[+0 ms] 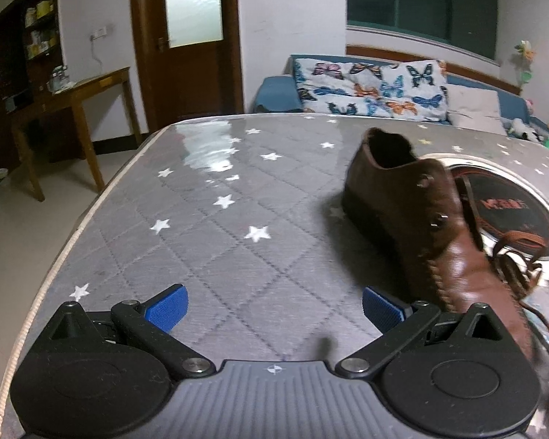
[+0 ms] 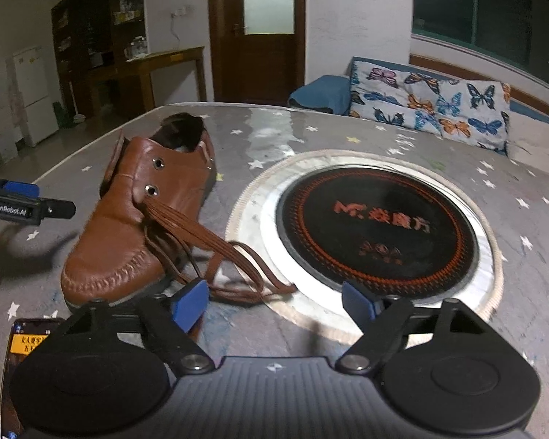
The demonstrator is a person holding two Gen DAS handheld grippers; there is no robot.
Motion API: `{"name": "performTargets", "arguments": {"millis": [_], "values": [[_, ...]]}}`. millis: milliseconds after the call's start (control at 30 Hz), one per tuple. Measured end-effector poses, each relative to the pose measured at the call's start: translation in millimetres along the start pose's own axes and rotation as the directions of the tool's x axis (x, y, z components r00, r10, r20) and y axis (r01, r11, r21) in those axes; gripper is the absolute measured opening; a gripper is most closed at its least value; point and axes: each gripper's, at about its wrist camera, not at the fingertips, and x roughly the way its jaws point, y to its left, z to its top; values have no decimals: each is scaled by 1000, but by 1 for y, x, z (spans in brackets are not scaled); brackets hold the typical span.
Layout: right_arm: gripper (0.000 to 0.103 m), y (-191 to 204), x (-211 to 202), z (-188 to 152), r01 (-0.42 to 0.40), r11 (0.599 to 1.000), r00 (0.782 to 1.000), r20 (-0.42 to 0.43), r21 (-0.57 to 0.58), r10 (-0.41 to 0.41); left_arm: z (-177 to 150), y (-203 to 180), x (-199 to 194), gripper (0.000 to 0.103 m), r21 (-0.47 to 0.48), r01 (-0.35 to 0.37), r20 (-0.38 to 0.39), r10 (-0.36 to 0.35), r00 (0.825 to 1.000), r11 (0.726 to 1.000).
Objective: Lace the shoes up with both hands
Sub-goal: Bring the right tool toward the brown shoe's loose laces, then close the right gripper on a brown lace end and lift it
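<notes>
Shoe (image 2: 139,219) lying on the table (image 1: 208,226) beside the hob (image 2: 377,226), lace (image 2: 216,252) trailing loose from 2 bare eyelets (image 2: 152,190); both grippers (image 1: 274,303) (image 2: 274,303) hovering apart, empty, needing 1 lace tip pinched near its end

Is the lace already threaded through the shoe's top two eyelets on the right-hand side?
No: in the right wrist view both upper eyelets are bare, and the lace trails loose beside the shoe.

- Shoe (image 2: 135,219): glossy brown leather, matching brown laces (image 2: 216,252).
- Table cover (image 1: 201,219): grey quilted diamonds, white stars.
- Round hob (image 2: 377,230): black, orange-red ring pattern, silver rim.
- Pillow (image 2: 428,102) at one o'clock: white with blue, orange butterflies.
- Gripper pads (image 1: 166,307): blue.
</notes>
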Motion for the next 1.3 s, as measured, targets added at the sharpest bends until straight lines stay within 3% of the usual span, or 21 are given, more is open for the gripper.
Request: {"name": "performTargets", "arguments": {"millis": [133,233,400,567,833,967,1033,1133,1300], "values": [[75,8,14,10,-6,1000,1000,0,-30,6,-1,-8,-4,103,29,10,3,-10,1000,1000],[65,14,25,17,-10,999,1000,-1,-53,10,-2,-13,-7,103,46,24,8,-25,1000,999],[32,9,40,27,-27,1000,1000,-8,-12,27,-2,-18,-9,103,56,46,9,-46,999,997],[14,-5,33,30,22,1000,1000,12,17,-22,-3,-25,-10,103,76,62,16,-63,998,995],[13,-37,7,20,158,986,987,0,47,-158,-4,-31,-13,103,93,99,15,-101,995,991],[20,-46,-3,12,177,984,984,-22,32,-177,-3,-32,-13,103,92,106,18,-109,994,990],[33,-50,-9,8,186,982,982,-32,24,-186,-2,-33,-14,103,92,106,19,-109,994,990],[35,-57,-16,2,200,980,979,-48,13,-199,0,-34,-14,103,90,108,22,-110,994,990],[35,-35,-13,9,85,996,995,-44,-12,-85,2,-37,-14,103,105,104,21,-107,994,989]]}}
